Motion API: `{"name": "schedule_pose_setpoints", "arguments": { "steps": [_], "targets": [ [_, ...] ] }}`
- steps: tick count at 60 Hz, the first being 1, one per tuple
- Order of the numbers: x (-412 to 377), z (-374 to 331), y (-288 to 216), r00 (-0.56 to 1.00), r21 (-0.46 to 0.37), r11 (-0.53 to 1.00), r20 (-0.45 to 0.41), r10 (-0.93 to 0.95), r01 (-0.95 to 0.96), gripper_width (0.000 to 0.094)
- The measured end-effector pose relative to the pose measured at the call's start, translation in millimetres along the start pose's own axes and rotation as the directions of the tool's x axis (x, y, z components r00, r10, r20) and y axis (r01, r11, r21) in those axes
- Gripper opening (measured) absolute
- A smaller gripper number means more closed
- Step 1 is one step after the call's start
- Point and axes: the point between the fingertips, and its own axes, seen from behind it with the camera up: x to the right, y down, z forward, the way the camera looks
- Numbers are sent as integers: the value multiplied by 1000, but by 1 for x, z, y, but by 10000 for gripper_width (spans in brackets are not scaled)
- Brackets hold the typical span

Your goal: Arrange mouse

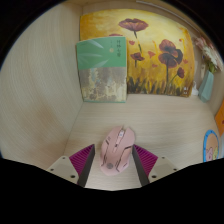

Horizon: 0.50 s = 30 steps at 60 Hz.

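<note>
— Where is the mouse, and which way does it lie?
— The pale pink computer mouse [116, 150] sits on the light wooden desk [170, 120], its long axis running straight away from the gripper [115, 166].
— Held?
— It stands between the magenta-padded fingers [84, 162]; I can't tell whether they press it.
— Any writing?
— The green book [102, 70] beyond, beside a poppy painting [150, 50], bears illegible print.

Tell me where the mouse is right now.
In the gripper view, the pink mouse sits on the table between the gripper's fingers, with the green book beyond it.
</note>
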Motion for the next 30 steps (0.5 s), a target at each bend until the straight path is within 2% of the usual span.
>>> {"name": "schedule_pose_setpoints", "arguments": {
  "steps": [9,18,20,25,30],
  "targets": [
    [-18,18,-12,1000,-6,1000,25,-15,15,747],
    [-16,25,-9,997,-39,997,-29,-72,71,723],
    [-18,25,-9,996,-43,996,-34,-81,80,704],
    [-18,25,-11,997,-36,997,-38,-72,71,576],
    [-17,27,-11,997,-33,997,-34,-68,67,520]
  ]
}}
